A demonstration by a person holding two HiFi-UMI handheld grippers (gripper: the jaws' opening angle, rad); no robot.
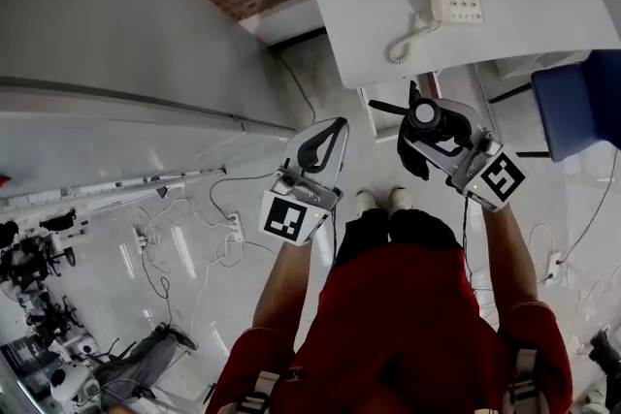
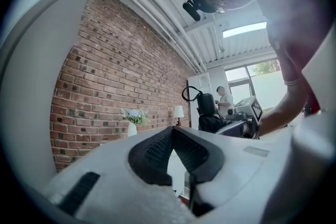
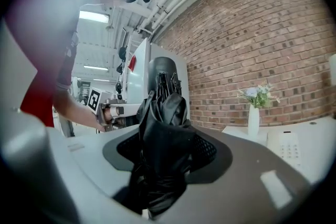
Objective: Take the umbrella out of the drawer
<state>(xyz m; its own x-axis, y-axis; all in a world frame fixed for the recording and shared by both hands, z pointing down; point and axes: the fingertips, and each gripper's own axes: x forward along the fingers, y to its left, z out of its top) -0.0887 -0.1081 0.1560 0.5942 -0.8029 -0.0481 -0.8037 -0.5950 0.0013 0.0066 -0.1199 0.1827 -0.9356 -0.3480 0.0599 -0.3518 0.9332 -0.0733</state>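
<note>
Now my right gripper point(image 3: 165, 150) clamps folded umbrella point(image 3: 163, 113), long axis upright across jaws; left gripper point(image 2: 173, 136) closed, empty, just left; white surface point(image 1: 529, 29) lies far.

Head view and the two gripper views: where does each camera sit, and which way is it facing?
Head view: on the person's head, looking steeply down at the desk; shows red shirt, forearms, left tongs and right tongs.
Left gripper view: on the left tongs, facing the brick wall; shows their shut, empty jaws and an arm.
Right gripper view: on the right tongs, facing that wall; jaws clamp the umbrella.
Shared: both gripper views show the vase.
</note>
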